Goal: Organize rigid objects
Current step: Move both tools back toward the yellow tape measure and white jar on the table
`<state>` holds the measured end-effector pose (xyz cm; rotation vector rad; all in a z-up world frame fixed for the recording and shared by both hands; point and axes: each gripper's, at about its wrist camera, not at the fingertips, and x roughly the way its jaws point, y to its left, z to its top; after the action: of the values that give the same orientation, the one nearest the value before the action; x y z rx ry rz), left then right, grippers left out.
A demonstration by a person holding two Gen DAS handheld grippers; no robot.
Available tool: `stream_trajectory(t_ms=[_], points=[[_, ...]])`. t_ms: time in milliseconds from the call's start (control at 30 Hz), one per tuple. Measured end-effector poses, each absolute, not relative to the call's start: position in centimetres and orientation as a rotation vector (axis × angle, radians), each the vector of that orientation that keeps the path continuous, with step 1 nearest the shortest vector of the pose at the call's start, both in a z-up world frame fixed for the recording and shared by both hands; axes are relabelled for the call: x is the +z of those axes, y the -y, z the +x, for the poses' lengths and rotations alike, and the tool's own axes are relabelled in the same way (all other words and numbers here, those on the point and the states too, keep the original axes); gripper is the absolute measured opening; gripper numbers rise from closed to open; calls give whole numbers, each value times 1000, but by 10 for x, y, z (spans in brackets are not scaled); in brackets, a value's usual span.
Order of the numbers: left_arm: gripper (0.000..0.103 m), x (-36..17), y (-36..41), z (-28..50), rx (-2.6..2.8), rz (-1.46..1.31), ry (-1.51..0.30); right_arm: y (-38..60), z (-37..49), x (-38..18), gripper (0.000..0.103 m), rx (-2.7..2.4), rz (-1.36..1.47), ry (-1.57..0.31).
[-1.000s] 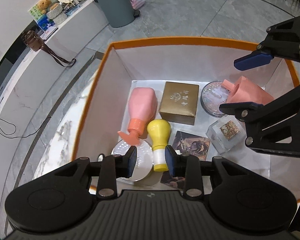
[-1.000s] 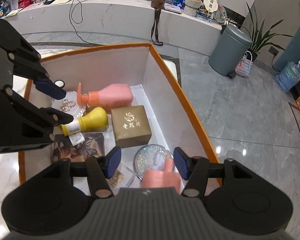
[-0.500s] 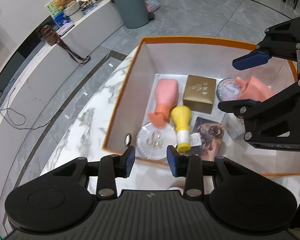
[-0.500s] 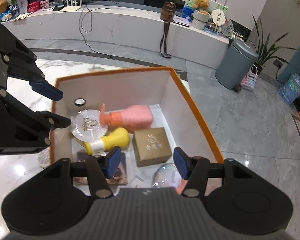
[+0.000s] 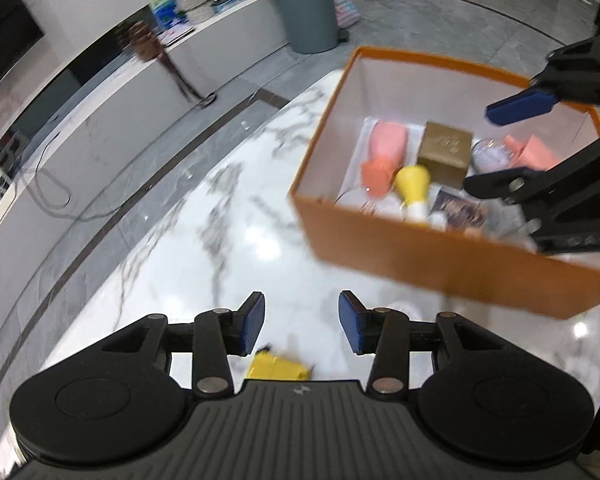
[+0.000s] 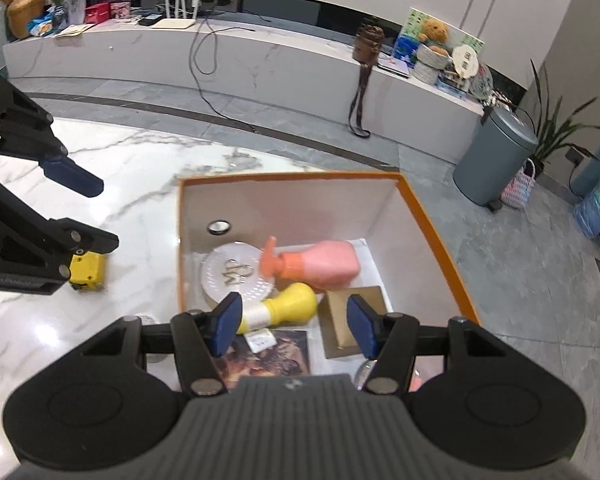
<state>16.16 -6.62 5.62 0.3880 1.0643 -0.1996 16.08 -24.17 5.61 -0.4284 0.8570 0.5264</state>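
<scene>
My left tool (image 5: 300,322) has just been opening, empty, above the yellow block (image 5: 278,368) on the worktop (image 5: 188,248); my right tool (image 6: 294,322) hangs apart over the orange box (image 6: 436,220); next, lower and clamp the block.

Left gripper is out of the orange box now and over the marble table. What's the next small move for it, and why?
Probably lower the left gripper toward the small yellow object on the marble table and straddle it. Its jaws have just been opening and hold nothing, the object lies outside the orange box just below them, and the other items are already boxed.
</scene>
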Motion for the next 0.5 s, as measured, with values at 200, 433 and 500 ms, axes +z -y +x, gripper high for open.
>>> stream_trajectory(t_ms=[200,433,500], points=[[52,33,35,129,-126,332,-1057,228,139,57,58,584,-459,-830],[60,15,11,99,-106,220,-1022,224,110,64,58,645,-452,-753],[64,12,5,93,-107,205,-995,224,101,63,58,665,-448,-734]])
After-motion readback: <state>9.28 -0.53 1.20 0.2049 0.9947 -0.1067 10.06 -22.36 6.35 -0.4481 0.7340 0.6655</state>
